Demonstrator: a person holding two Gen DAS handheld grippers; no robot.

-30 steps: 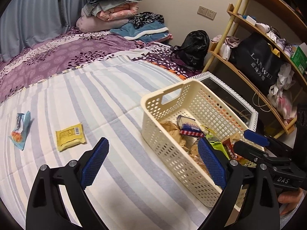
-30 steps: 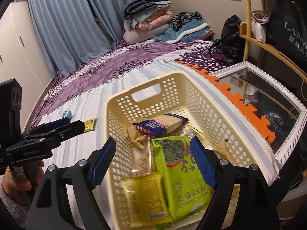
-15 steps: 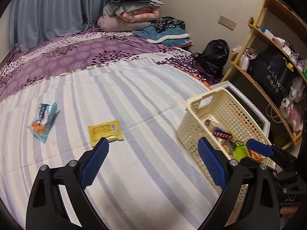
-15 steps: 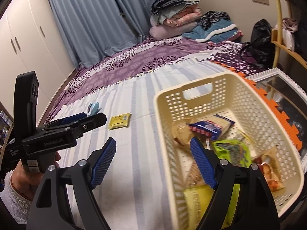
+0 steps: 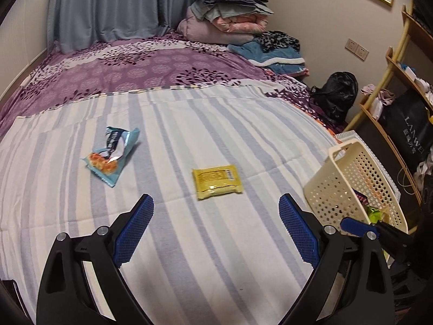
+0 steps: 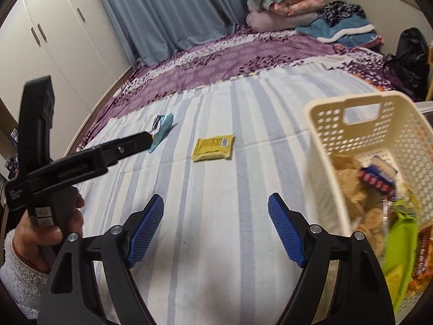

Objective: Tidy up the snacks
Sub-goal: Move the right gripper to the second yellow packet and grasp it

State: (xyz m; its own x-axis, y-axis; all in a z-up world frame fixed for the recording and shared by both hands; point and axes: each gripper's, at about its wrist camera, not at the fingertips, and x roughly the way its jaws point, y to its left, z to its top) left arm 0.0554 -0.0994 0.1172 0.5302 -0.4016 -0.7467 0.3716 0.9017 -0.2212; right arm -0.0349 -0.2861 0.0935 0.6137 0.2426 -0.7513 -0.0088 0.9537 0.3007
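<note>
Both grippers have swung leftward from over the basket (image 5: 354, 187) to the open striped blanket (image 5: 216, 243) on the bed, so that the two loose snack packets, far to the left a second ago, now lie ahead of the fingers. From left to right in the left wrist view: a blue packet (image 5: 112, 154), crumpled and torn open, lies on the blanket; a flat yellow packet (image 5: 217, 181) lies near it to the right, apart from it; the cream perforated basket stands at the bed's right edge, tilted in the fisheye, with a green packet (image 5: 374, 213) and others showing inside. The left gripper (image 5: 216, 231) hangs above the blanket with its blue-padded fingers (image 5: 134, 231) spread wide and released, nothing between them; the yellow packet lies just beyond the gap. The right gripper's tip (image 5: 354, 223) shows at the lower right, in front of the basket wall. In the right wrist view, a hand (image 6: 58, 224) in a white fleecy sleeve (image 6: 19, 279) grips the left gripper's handle at the left, its tip overlapping the blue packet in the picture. The right gripper (image 6: 216, 230) is likewise released, fingers apart over bare blanket, the basket close beside its right finger. Behind, a purple flowered bedspread (image 5: 151, 67), folded bedding (image 5: 230, 13) and blue curtains (image 5: 108, 2).
</note>
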